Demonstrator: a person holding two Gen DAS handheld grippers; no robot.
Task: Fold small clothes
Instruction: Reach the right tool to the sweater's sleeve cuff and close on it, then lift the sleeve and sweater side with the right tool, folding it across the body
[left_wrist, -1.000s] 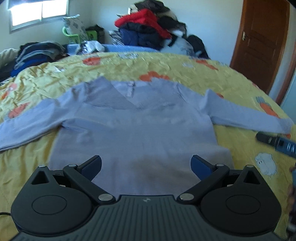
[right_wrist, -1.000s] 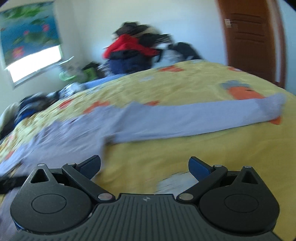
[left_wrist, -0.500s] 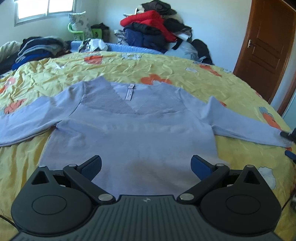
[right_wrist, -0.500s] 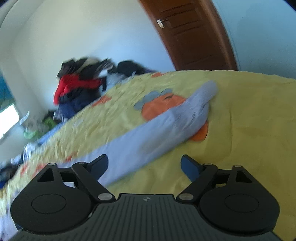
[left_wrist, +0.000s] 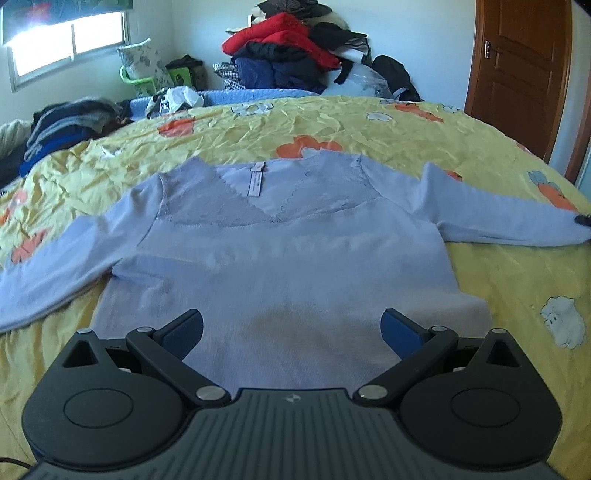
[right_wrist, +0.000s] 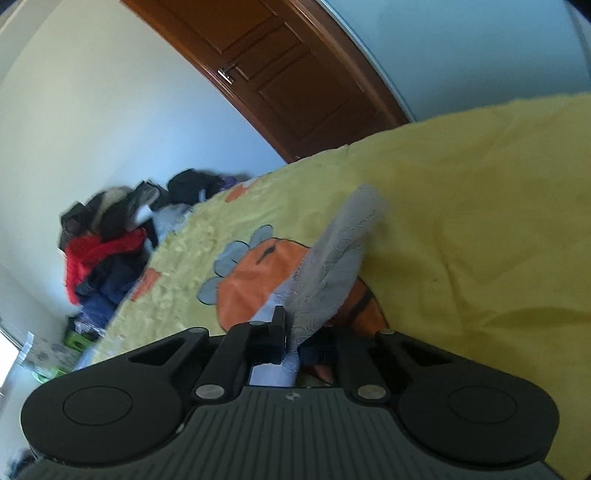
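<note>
A light lavender long-sleeved V-neck sweater (left_wrist: 288, 266) lies flat, front up, on the yellow bedspread (left_wrist: 332, 125), both sleeves spread out to the sides. My left gripper (left_wrist: 291, 328) is open and empty, hovering over the sweater's bottom hem. My right gripper (right_wrist: 295, 339) is shut on the cuff of the sweater's right sleeve (right_wrist: 336, 258); the lace-edged cuff sticks out past the fingers. In the left wrist view the right gripper's tip (left_wrist: 583, 220) shows at that sleeve end.
A pile of dark and red clothes (left_wrist: 291, 51) is heaped at the bed's far side. More folded clothes (left_wrist: 62, 125) lie at the far left. A brown door (left_wrist: 517, 74) stands at the right; it also shows in the right wrist view (right_wrist: 280, 74).
My right gripper swung right to the sleeve end and closed on the cuff. My left gripper stayed open over the hem, shifting slightly.
</note>
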